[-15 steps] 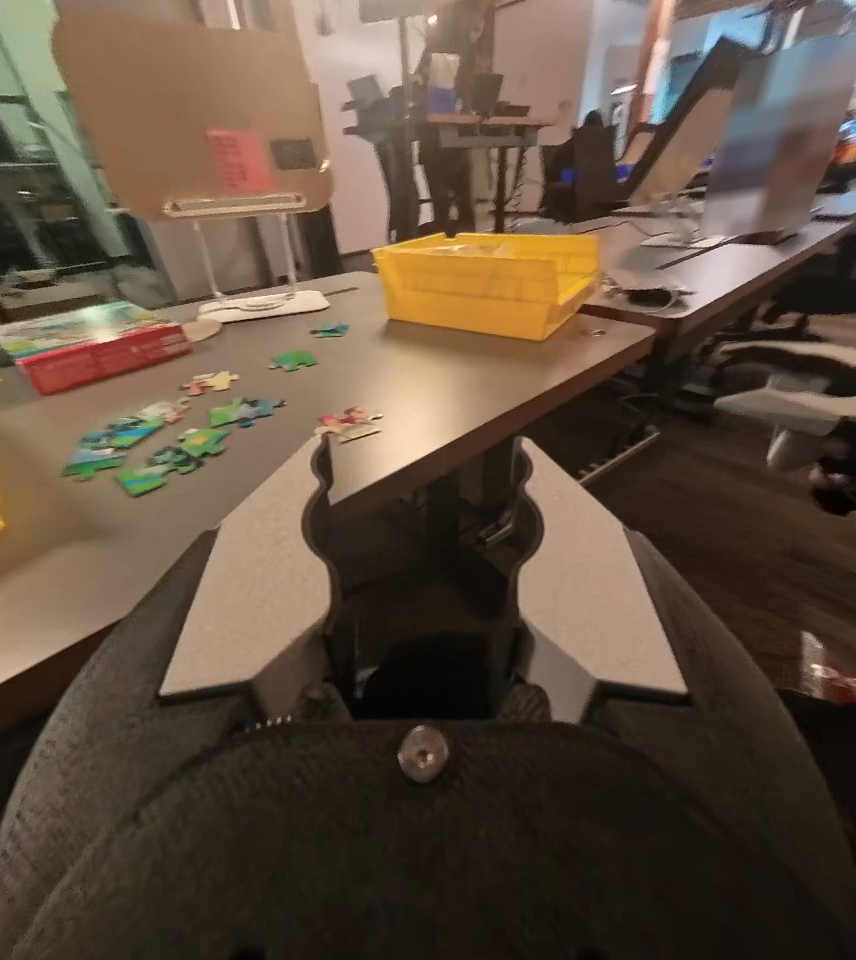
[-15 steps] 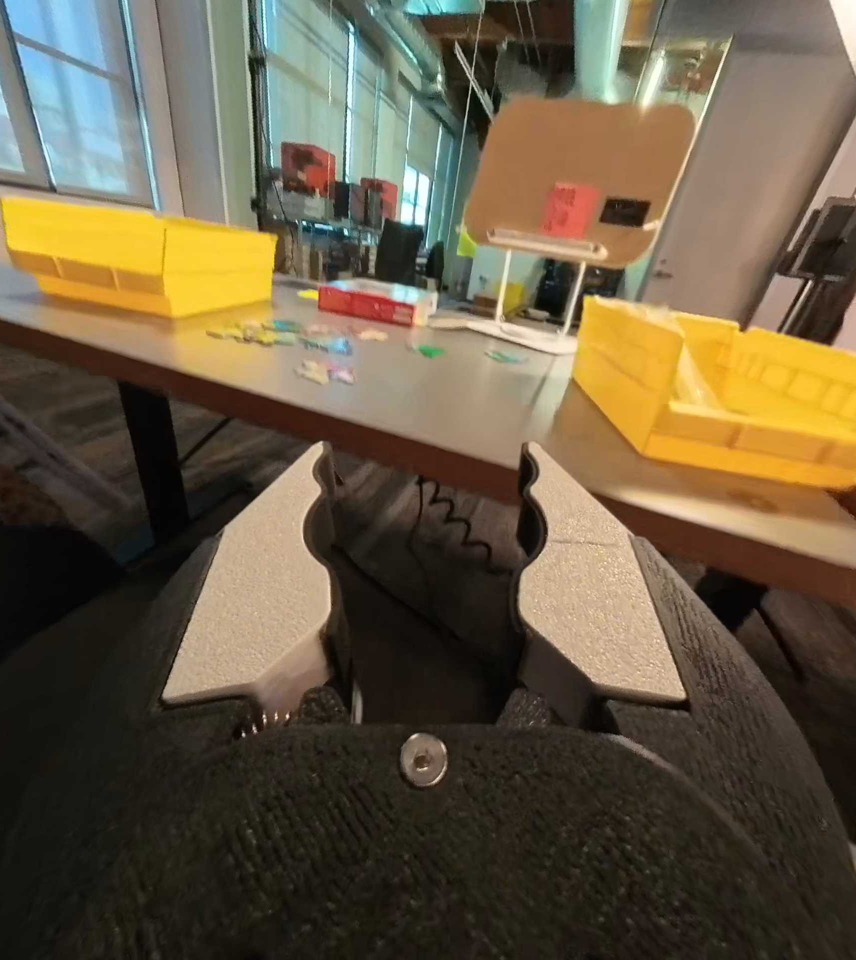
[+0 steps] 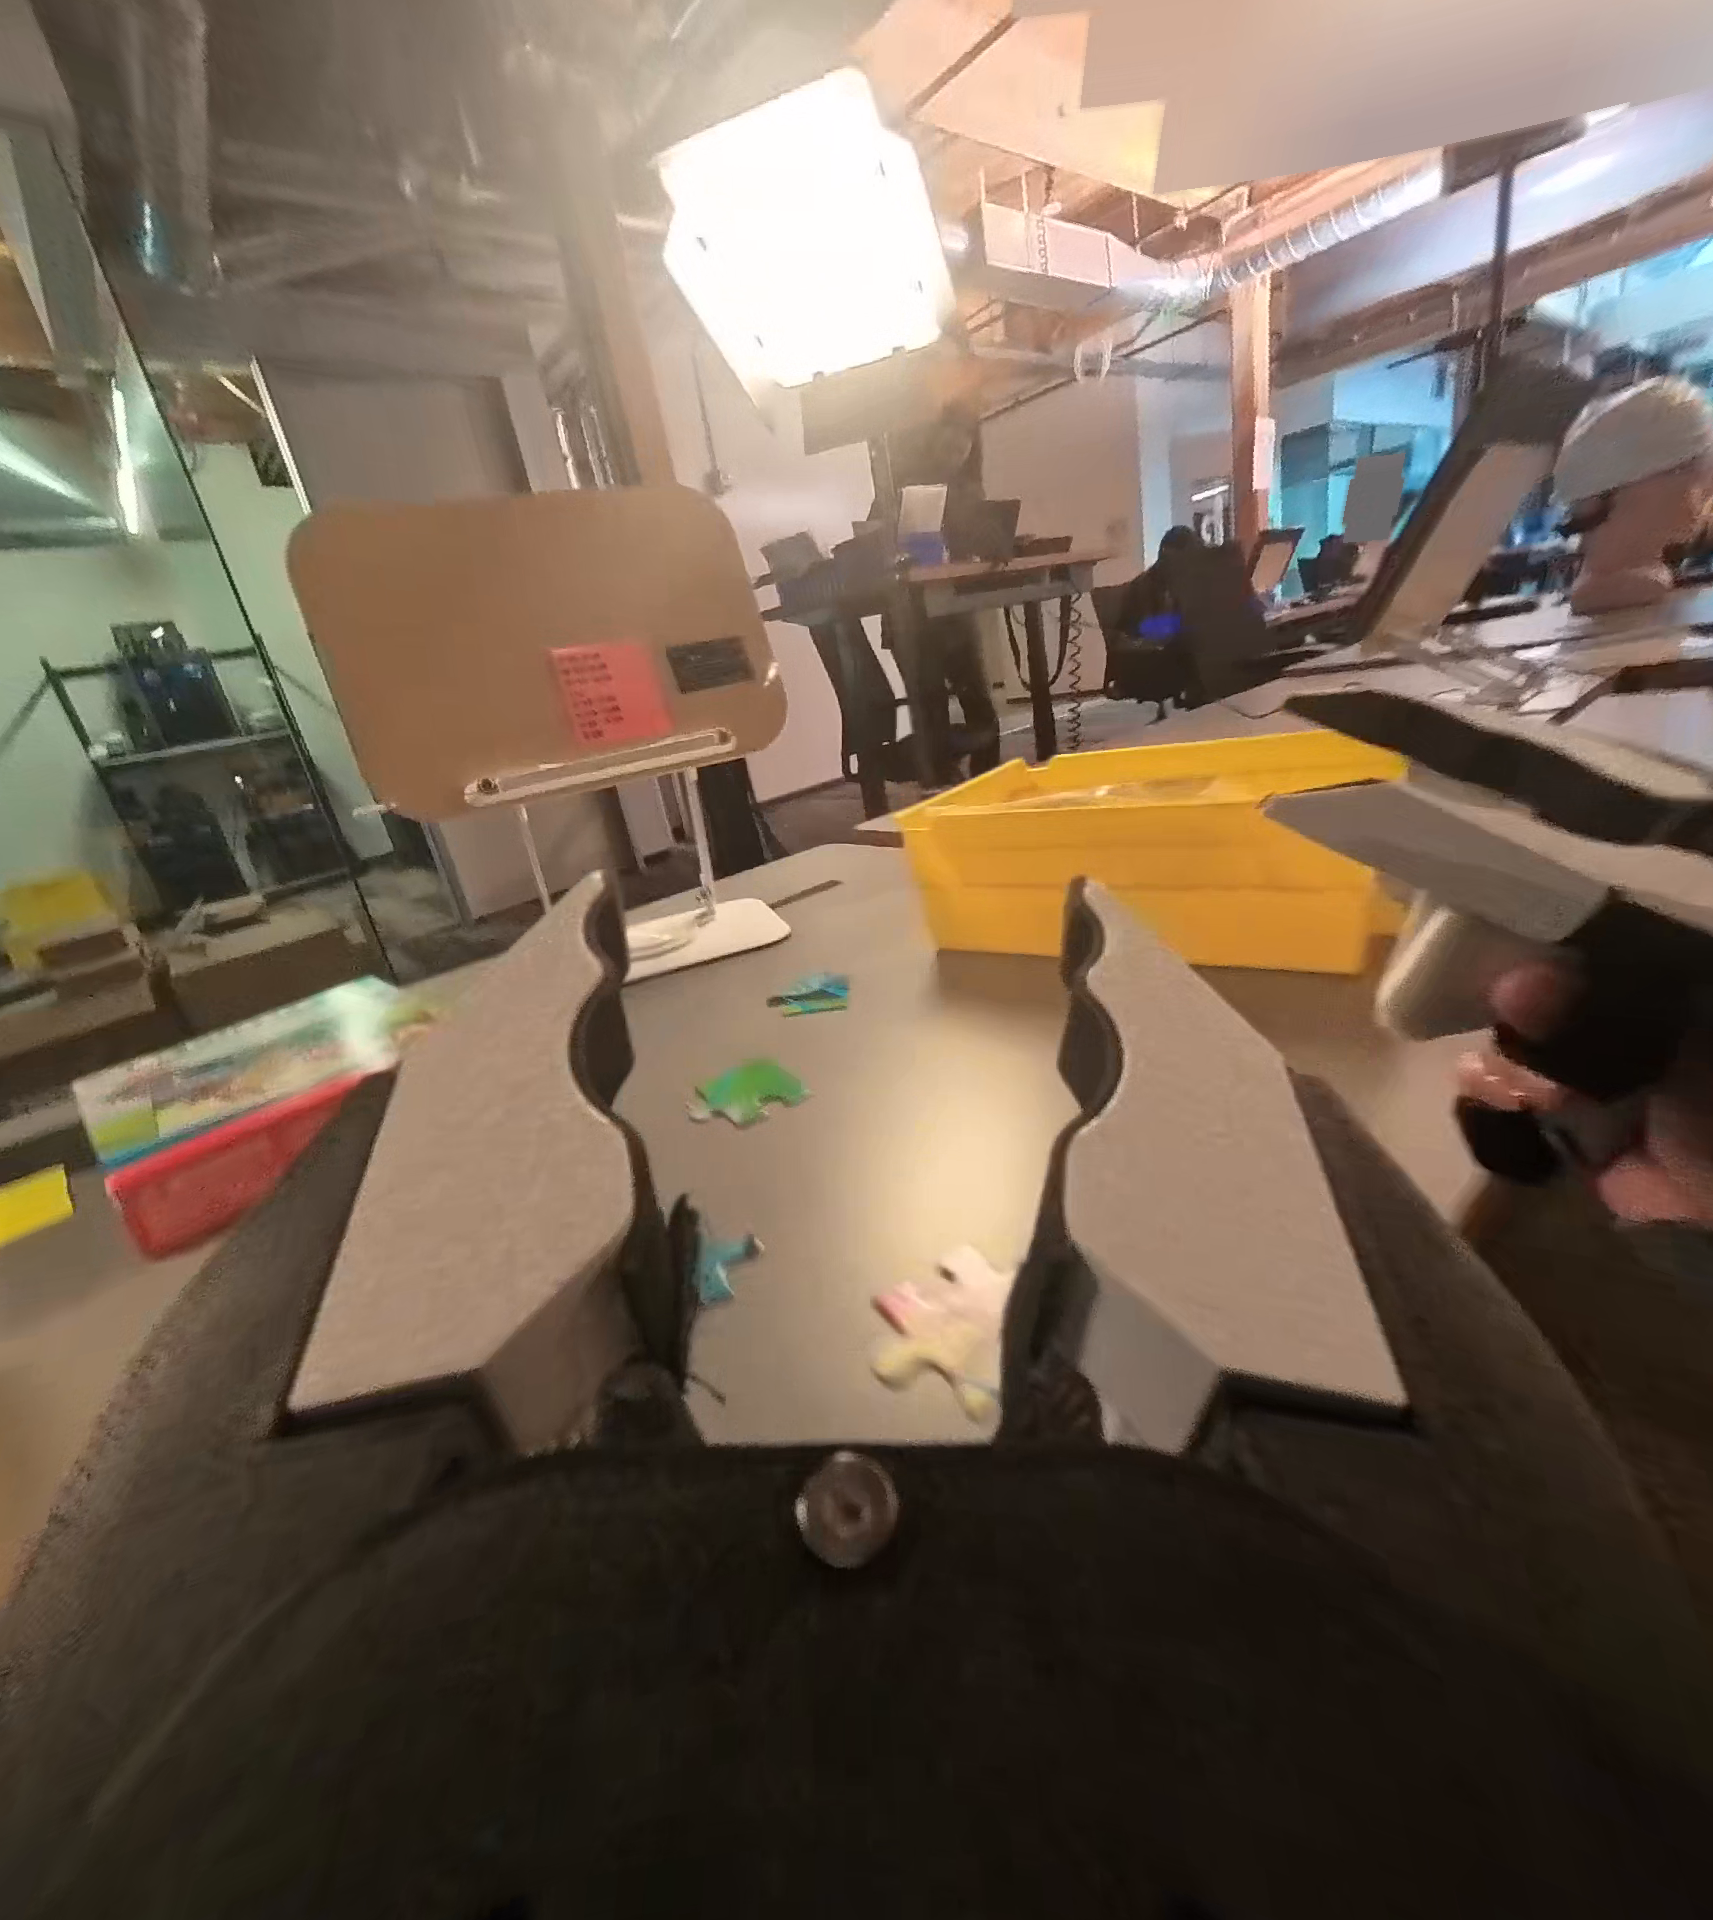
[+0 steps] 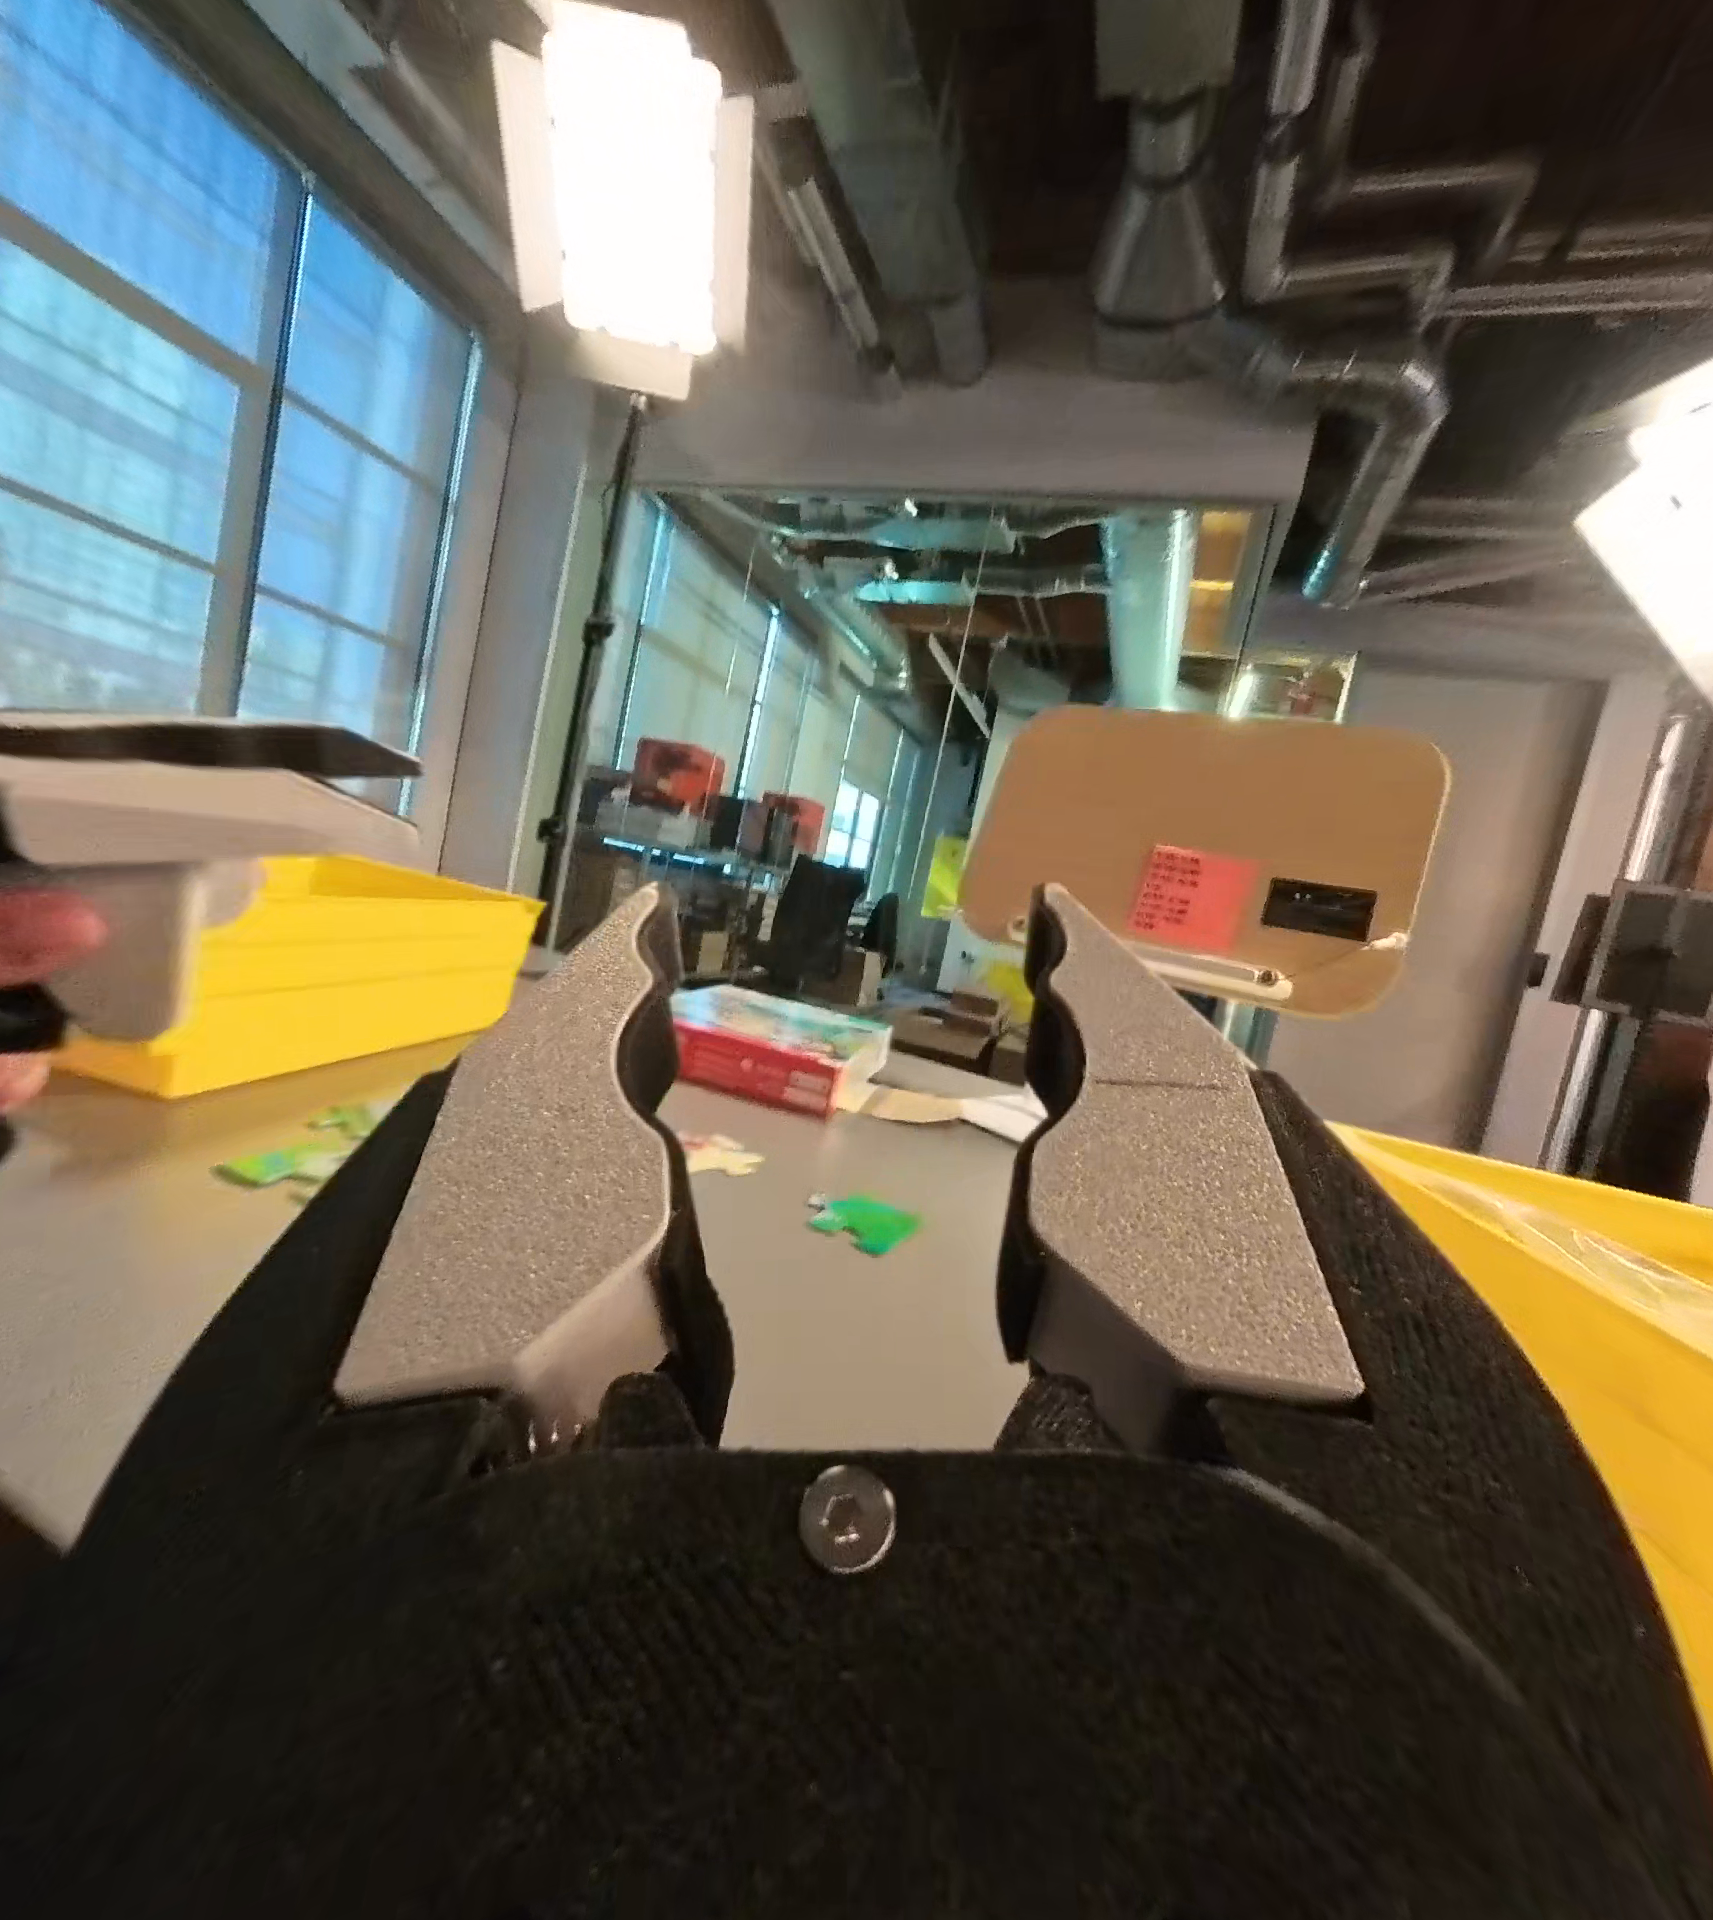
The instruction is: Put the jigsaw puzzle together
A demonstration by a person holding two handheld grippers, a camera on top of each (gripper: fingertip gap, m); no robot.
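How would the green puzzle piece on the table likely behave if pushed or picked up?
The green puzzle piece lies flat and thin on the smooth table, so it would probably slide, not roll. It looks light and fairly stiff. Its low edge may be hard to pinch.

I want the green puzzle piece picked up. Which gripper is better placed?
Probably the left gripper: the green puzzle piece lies between its open fingers, centred. The right gripper is open too, but farther off.
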